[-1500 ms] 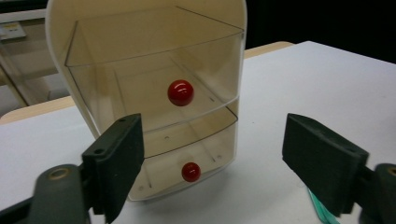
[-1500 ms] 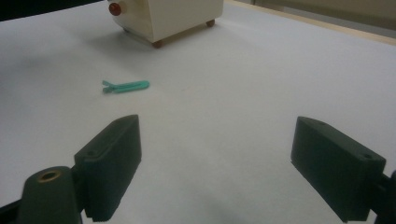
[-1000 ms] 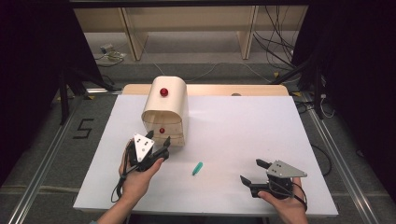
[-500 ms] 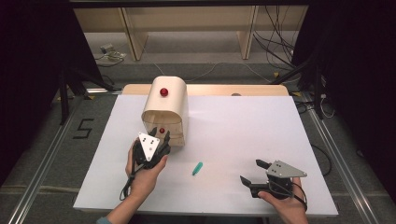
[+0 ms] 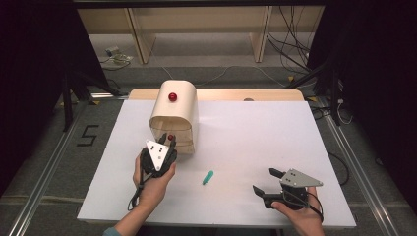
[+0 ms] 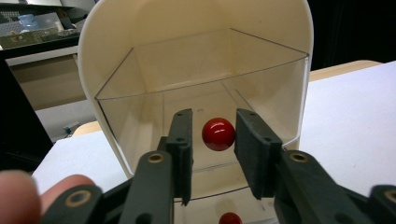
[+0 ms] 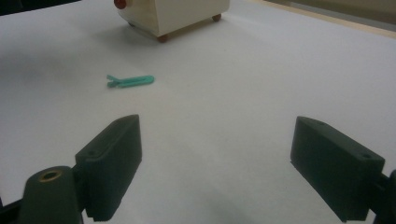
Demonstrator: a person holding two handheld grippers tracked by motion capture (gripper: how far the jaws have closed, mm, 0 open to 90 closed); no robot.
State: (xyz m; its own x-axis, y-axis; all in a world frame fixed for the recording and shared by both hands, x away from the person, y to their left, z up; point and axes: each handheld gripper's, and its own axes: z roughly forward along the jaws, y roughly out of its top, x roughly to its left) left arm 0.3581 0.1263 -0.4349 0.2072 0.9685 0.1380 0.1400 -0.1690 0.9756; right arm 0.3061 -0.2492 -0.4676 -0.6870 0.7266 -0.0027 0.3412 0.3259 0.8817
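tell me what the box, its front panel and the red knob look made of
Box: cream, matte, probably plastic or painted wood; even colour, rounded top. Front panel: clear plastic, see-through with edge lines. Red knob: glossy, bright highlight; plastic or lacquered wood.

A white table (image 5: 255, 142) carries 1 cream box (image 5: 174, 115) (on small feet) and 1 green clip (image 5: 208, 177).

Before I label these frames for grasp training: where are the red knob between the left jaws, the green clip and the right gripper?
red knob (image 6: 218, 134): left gripper view, its round front.
green clip (image 7: 133, 81): right gripper view, mid-body.
right gripper (image 5: 266, 181): high view, between its fingertips.
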